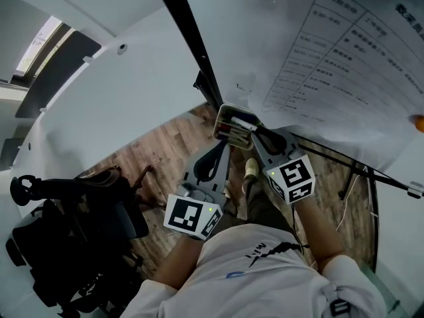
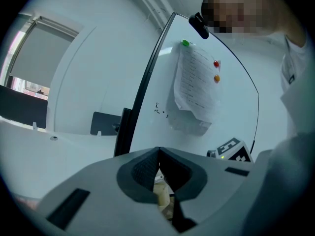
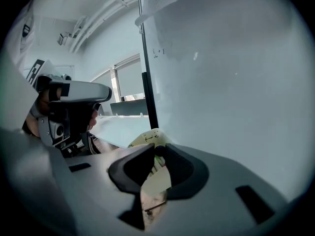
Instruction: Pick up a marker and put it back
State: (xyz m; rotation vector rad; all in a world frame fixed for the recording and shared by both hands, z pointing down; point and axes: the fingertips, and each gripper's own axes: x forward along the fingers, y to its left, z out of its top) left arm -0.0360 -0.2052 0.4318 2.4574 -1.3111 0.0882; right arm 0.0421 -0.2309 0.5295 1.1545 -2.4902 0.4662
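Two grippers | left gripper (image 2: 158,154): jaws pressed together | right gripper (image 1: 256,133): pinching marker (image 3: 158,152), axis along jaws

Whiteboard (image 1: 252,38) white with black frame. On it, a white sheet (image 2: 196,87) with a grey printed table, held by green magnet (image 2: 185,43), red magnet (image 2: 215,64) and orange magnet (image 2: 216,78). Below the whiteboard: cream tray (image 1: 228,113), brown wood-plank floor (image 1: 159,154), left hand-held gripper (image 1: 223,142) and right hand-held gripper (image 1: 256,132) both grey with black pads, cubes black-and-white squares, dark marker (image 3: 158,151) between the right pads.
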